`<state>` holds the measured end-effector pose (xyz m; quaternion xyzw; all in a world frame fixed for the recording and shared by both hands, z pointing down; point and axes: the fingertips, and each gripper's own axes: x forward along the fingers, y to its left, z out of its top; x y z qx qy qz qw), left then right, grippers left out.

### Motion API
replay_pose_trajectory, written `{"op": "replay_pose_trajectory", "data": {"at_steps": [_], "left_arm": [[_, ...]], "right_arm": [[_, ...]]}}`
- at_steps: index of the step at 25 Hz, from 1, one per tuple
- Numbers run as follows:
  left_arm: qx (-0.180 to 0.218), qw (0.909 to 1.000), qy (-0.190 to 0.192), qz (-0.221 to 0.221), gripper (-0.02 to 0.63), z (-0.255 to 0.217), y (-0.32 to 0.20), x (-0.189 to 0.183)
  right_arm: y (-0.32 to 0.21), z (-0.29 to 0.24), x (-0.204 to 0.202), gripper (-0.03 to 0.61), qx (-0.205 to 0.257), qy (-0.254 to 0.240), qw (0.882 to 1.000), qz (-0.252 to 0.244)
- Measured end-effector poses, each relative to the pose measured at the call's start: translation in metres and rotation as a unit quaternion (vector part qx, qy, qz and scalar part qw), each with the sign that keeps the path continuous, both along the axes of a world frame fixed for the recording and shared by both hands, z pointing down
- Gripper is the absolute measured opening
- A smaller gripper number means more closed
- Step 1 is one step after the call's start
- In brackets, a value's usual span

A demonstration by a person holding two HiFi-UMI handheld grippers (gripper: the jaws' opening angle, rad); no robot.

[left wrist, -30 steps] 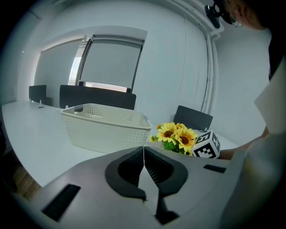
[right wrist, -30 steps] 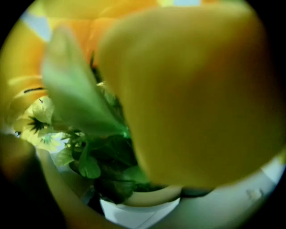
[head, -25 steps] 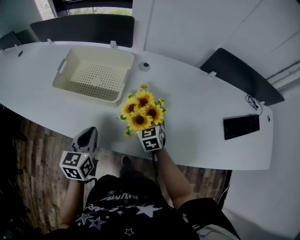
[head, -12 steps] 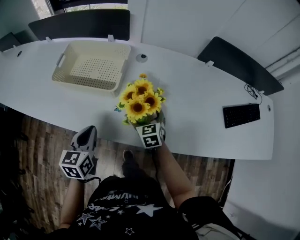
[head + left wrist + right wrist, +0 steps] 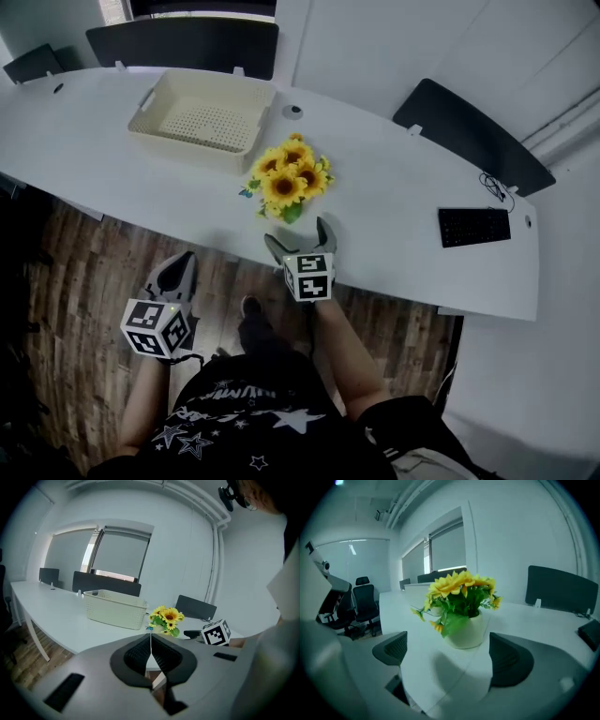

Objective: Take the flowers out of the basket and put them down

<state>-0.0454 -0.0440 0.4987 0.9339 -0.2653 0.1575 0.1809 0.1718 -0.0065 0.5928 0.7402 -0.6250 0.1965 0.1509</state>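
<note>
The right tongs [image 5: 300, 240] have let go since a moment ago. They were closed round the bunch then; now their jaws stand wide apart with nothing between them, drawn back from the basket [image 5: 192, 148] toward the desk's [image 5: 403, 211] near edge. The flowers [image 5: 289, 181], yellow sunflowers, stand upright on the desk in a small white pot [image 5: 464, 632], out of the basket and just off its near right corner, not touching it. The basket is bare inside.

The left tongs [image 5: 173, 272] hang where they did, well short of the basket and off the desk's edge, over the wooden floor [image 5: 112, 253], jaws pressed together on nothing.

As for print, each gripper's cube bears black-and-white square patterns. The person's dark shirt [image 5: 244, 422] shows white stars and some lettering too blurred to read. A black keyboard [image 5: 473, 227] lies far to the basket's right.
</note>
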Motion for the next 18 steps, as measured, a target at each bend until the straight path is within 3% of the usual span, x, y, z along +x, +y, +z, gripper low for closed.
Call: {"op": "replay_pose_trajectory", "data": {"at_steps": [7, 14, 16, 18], "left_arm": [[0.001, 0.9995, 0.015, -0.027, 0.011, -0.007, 0.056, -0.057], [0.011, 0.9986, 0.039, -0.034, 0.011, -0.015, 0.106, -0.093], [0.016, 0.9981, 0.049, -0.033, 0.012, -0.022, 0.118, -0.098], [0.019, 0.9975, 0.061, -0.031, 0.012, -0.029, 0.128, -0.101]], "right_arm": [[0.037, -0.044, -0.044, 0.531, 0.067, -0.027, 0.997, -0.005], [0.091, -0.076, -0.096, 0.448, 0.098, -0.055, 0.993, -0.035], [0.108, -0.084, -0.105, 0.386, 0.101, -0.055, 0.993, -0.029], [0.124, -0.092, -0.109, 0.265, 0.107, -0.050, 0.993, -0.013]]}}
